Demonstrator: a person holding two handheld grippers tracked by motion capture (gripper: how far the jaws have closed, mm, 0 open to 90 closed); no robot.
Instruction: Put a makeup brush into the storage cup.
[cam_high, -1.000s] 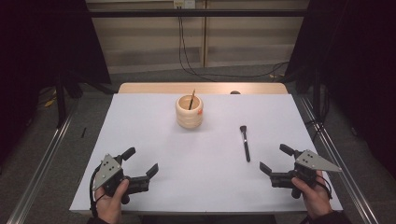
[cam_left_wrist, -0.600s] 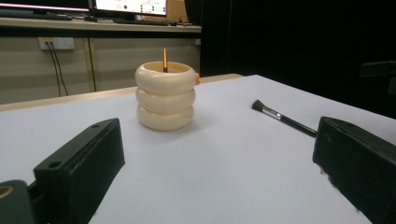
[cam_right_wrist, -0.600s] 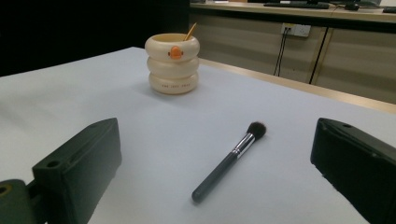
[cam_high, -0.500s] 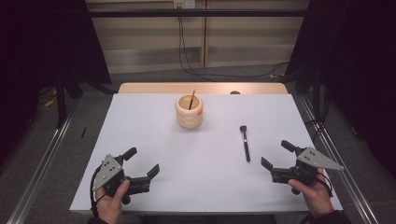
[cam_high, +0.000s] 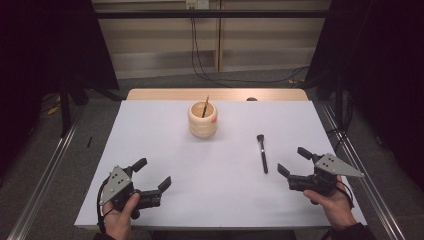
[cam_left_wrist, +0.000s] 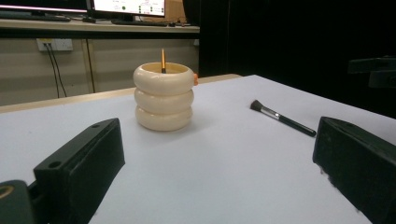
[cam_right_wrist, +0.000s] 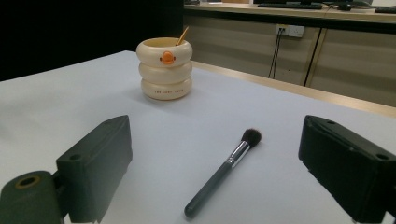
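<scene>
A cream ringed holder (cam_high: 203, 120) with a duck face (cam_right_wrist: 166, 58) stands at the table's far middle, a thin stick (cam_high: 205, 106) leaning in it. A black makeup brush (cam_high: 262, 155) lies flat to its right, bristles pointing away. My right gripper (cam_high: 293, 161) hovers low just right of the brush handle, open. Its jaws have just been closing a little, with nothing between the pads. In the right gripper view the brush (cam_right_wrist: 224, 175) lies just ahead of the right gripper (cam_right_wrist: 215, 130). My left gripper (cam_high: 154, 172) rests open and empty at the near left, facing the holder (cam_left_wrist: 164, 97).
A white sheet (cam_high: 150, 125) covers the table; a wooden strip (cam_high: 165, 94) shows at its far edge. Metal rails (cam_high: 47, 175) run along both sides. Cables (cam_high: 200, 55) hang against the back wall. The brush (cam_left_wrist: 281, 119) lies to the right in the left gripper view.
My right gripper has crept slightly forward along the brush's side and its jaws have narrowed a bit. The left gripper, the holder and the brush have stayed put.
</scene>
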